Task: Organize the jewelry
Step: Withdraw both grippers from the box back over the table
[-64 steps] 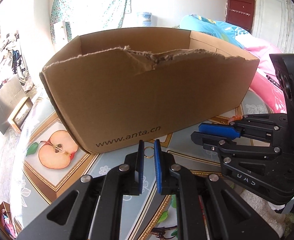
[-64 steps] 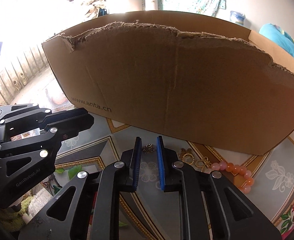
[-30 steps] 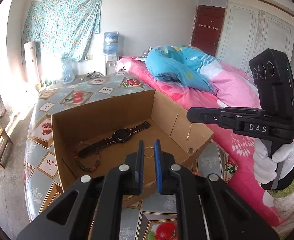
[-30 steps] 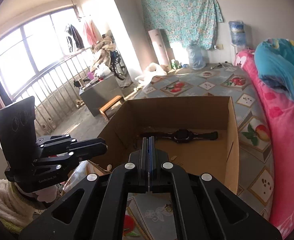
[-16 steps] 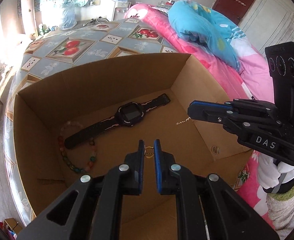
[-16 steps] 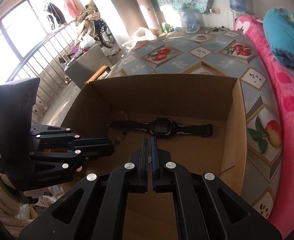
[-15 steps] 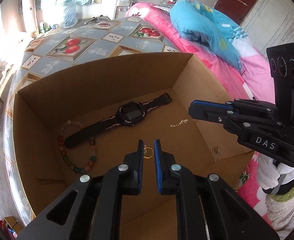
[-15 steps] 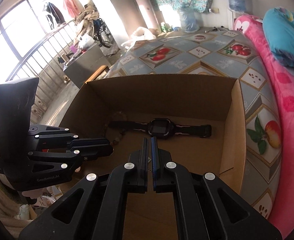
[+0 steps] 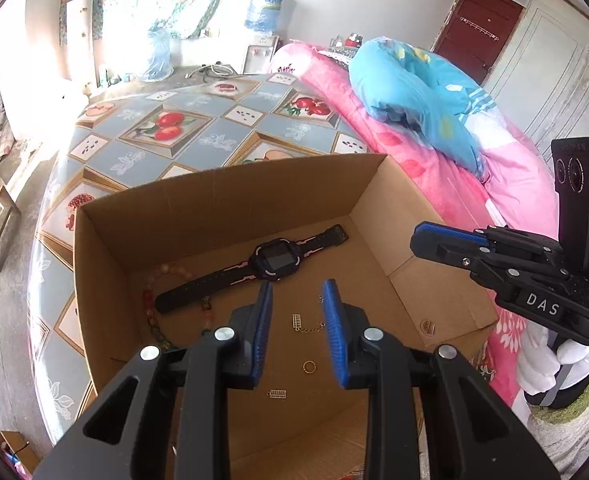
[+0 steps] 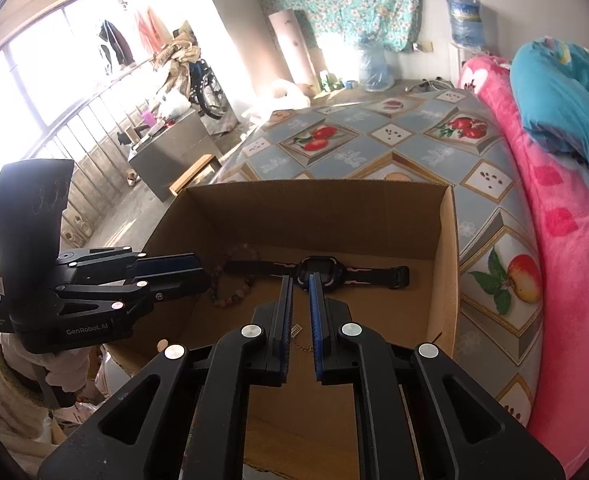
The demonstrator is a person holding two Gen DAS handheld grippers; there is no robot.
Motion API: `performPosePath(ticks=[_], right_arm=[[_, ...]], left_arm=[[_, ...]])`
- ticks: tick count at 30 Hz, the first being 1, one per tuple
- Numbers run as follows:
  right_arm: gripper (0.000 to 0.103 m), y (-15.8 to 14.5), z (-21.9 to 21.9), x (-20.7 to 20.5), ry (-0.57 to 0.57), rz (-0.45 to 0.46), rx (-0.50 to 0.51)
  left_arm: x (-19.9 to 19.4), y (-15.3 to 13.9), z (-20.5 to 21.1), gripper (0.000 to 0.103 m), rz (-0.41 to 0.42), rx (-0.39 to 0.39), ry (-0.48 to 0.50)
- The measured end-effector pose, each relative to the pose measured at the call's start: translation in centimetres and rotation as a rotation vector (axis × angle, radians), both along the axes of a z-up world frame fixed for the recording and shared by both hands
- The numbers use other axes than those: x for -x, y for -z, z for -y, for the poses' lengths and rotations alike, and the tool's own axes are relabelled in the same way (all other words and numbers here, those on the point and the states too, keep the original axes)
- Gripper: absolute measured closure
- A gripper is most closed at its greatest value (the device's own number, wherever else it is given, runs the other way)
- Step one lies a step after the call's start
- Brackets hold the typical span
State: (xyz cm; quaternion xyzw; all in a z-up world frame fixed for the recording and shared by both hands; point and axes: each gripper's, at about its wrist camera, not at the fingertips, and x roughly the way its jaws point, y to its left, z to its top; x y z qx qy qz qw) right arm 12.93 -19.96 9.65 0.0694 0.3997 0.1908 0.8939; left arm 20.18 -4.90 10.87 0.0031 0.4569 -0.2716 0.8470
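- The left gripper [image 9: 297,312] hangs over the open brown cardboard box [image 9: 230,204], its blue-padded jaws spread moderately wide and holding nothing; that fits a release made above the box, so a small piece falls inside rather than on the table.
- A small gold ring [image 9: 309,367] lies loose on the box floor just below those jaws, near a thin gold chain with a little ladder-shaped charm [image 9: 298,322] and a second ladder-shaped gold charm [image 9: 277,393].
- The right gripper [image 10: 299,304] also hovers over the box, jaws parted by only a narrow gap with nothing between them; the chain shows on the floor through that gap.
- A black wristwatch with pink trim [image 9: 272,261] lies flat along the far side, and a multicoloured bead bracelet [image 9: 152,312] curls beside its strap by the left wall.
- Keeping both tools above the rim, not down inside, likely leaves room to lift away for whatever jewelry remains outside.
- The fruit-patterned tablecloth [image 9: 182,120] carries the box.
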Motion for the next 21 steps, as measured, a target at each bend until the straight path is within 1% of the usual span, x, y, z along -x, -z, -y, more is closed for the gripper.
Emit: performPosePath(ticks=[2, 4, 6, 8, 9, 12, 15, 16, 18, 19, 21], right_arm=[[0.092, -1.2, 0.1, 1.8, 0.008, 0.049, -0.011], [0.09, -2.3, 0.4, 4.0, 0.013, 0.109, -0.035], [0.09, -3.1, 0.6, 6.4, 0.019, 0.163, -0.055], [0.089, -3.4, 0.9, 8.9, 0.026, 0.211, -0.073], [0.089, -3.3, 1.0, 9.9, 0.031, 0.224, -0.082], [0.088, -2.2, 1.6, 12.5, 0.051, 0.235, -0.104], [0.088, -0.5, 1.6, 14.4, 0.074, 0.225, -0.086], [0.087, 0.1, 1.6, 14.9, 0.079, 0.218, -0.072], [0.082, 1.5, 1.4, 15.6, 0.086, 0.196, -0.038], [0.081, 2.3, 1.3, 15.8, 0.087, 0.182, -0.024], [0.08, 4.2, 1.1, 15.8, 0.092, 0.136, -0.006]], left_arm=[[1.9, -1.3, -0.5, 0.078, 0.067, 0.022, 0.01], [4.3, -2.6, -1.2, 0.076, 0.153, 0.045, 0.034], [7.1, -3.6, -2.2, 0.071, 0.244, 0.068, 0.05], [9.8, -4.0, -3.3, 0.069, 0.318, 0.083, 0.059], [11.0, -3.9, -3.8, 0.068, 0.339, 0.089, 0.063], [14.2, -3.1, -5.1, 0.068, 0.358, 0.105, 0.077], [17.2, -1.9, -6.0, 0.067, 0.395, 0.067, 0.079], [17.9, -1.4, -6.2, 0.067, 0.394, 0.064, 0.076], [18.6, -0.1, -6.4, 0.066, 0.34, 0.09, 0.08], [18.8, 0.8, -6.3, 0.066, 0.309, 0.105, 0.083], [19.0, 2.6, -5.6, 0.066, 0.263, 0.093, 0.084]])
